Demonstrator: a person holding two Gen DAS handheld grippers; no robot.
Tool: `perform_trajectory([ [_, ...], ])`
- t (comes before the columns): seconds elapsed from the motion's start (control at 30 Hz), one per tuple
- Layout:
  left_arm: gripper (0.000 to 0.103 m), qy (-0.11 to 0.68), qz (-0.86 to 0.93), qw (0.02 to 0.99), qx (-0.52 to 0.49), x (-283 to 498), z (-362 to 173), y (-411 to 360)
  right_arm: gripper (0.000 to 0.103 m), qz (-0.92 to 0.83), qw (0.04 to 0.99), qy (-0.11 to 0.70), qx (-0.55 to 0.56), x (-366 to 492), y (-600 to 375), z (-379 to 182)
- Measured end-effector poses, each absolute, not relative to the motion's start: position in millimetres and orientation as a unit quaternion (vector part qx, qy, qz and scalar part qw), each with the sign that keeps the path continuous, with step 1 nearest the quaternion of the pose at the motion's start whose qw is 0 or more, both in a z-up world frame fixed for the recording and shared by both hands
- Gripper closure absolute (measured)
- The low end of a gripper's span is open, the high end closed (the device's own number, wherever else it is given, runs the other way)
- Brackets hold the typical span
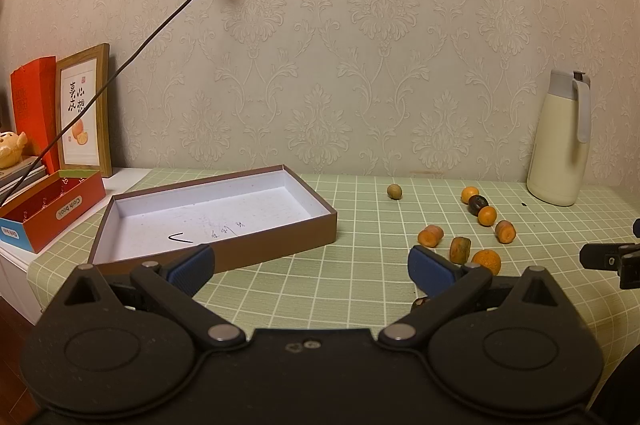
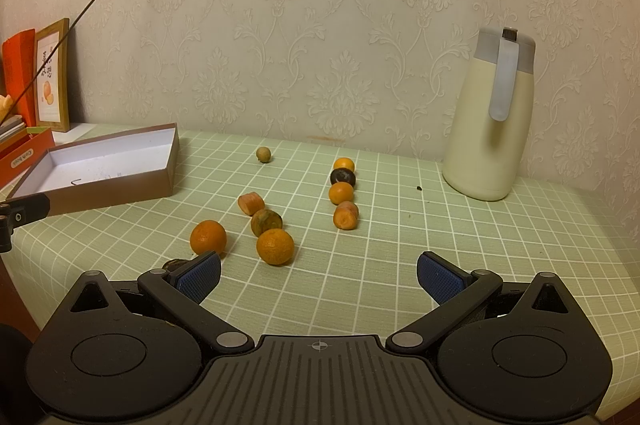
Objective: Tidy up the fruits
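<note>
Two grippers, the left gripper (image 1: 311, 267) and the right gripper (image 2: 319, 275), hover with jaws wide open and empty, probably ready to grab the small oranges (image 2: 275, 246) scattered on the checked tablecloth (image 2: 400, 285) beside the empty box (image 1: 208, 213).

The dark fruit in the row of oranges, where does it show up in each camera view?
Left wrist: dark fruit right of centre, second in the row, left of the jug.
Right wrist: dark fruit at centre, second in the row, left of the jug.
Shared landmark: the jug.
</note>
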State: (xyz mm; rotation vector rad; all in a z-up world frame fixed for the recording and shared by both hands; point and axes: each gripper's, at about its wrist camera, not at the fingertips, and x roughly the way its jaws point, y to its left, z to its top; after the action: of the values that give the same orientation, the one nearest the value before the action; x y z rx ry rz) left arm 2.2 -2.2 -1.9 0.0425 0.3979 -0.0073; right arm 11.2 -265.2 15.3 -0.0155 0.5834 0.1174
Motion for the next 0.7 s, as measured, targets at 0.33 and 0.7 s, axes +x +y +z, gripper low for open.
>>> perform_trajectory([
  [0.33, 0.006, 0.197, -0.004, 0.980, 0.021, 2.3, -1.6, -2.4, 0.000, 0.058, 0.956, 0.288, -0.007, 11.8, -265.1, 15.6],
  [0.7, 0.006, 0.197, -0.004, 0.980, 0.021, 2.2, -1.5, -2.2, 0.000, 0.060, 0.955, 0.290, -0.006, 11.8, -265.1, 15.0],
])
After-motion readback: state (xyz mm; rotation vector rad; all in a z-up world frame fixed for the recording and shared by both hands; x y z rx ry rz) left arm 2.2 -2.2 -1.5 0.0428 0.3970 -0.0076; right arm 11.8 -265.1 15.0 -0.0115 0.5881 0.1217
